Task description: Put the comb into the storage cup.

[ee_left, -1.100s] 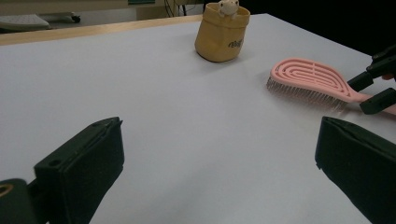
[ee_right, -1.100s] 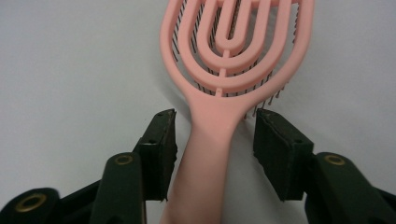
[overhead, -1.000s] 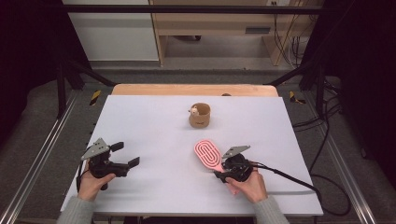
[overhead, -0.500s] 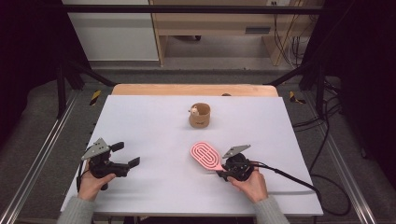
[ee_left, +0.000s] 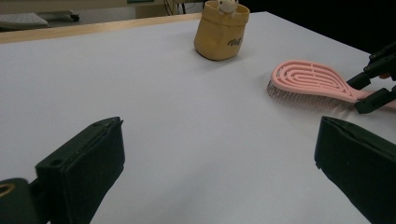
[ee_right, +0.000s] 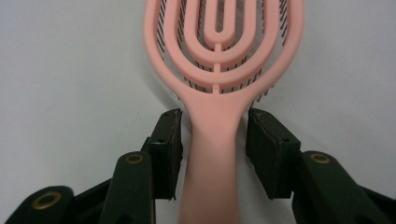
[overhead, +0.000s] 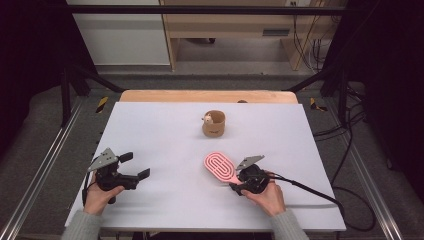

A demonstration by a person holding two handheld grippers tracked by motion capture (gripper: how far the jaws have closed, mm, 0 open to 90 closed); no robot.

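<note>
**Pink hairbrush handle sits between the right gripper's parted jaws**

High view: the pink hairbrush (overhead: 220,167) lies flat on the white table (overhead: 165,130), nearer the person than the small tan pouch (overhead: 214,123) that stands toward the table's far edge. The brush head points up and to the left, away from the person; its handle runs back into the right gripper (overhead: 239,183), which a hand holds just beside the brush on its near right side. The left gripper (overhead: 136,167) rests in the other hand well to the left of the brush, low on the table, with its two jaws spread wide and nothing between them.

Left gripper view: both black jaws rise from the bottom corners, far apart, with bare table between them. Beyond them the hairbrush (ee_left: 312,84) lies bristles down, to the right of the pouch (ee_left: 221,35) and nearer than it. A small pale figure (ee_left: 225,5) peeks from the pouch's top. The right gripper (ee_left: 371,91) straddles the brush handle at the right edge.

Right gripper view: the brush (ee_right: 219,60) lies with its ribbed back up. Its handle passes straight down between the two jaws, which have just been opening. A narrow gap shows on each side of the handle, so the pads (ee_right: 169,144) flank it without pressing on it
</note>
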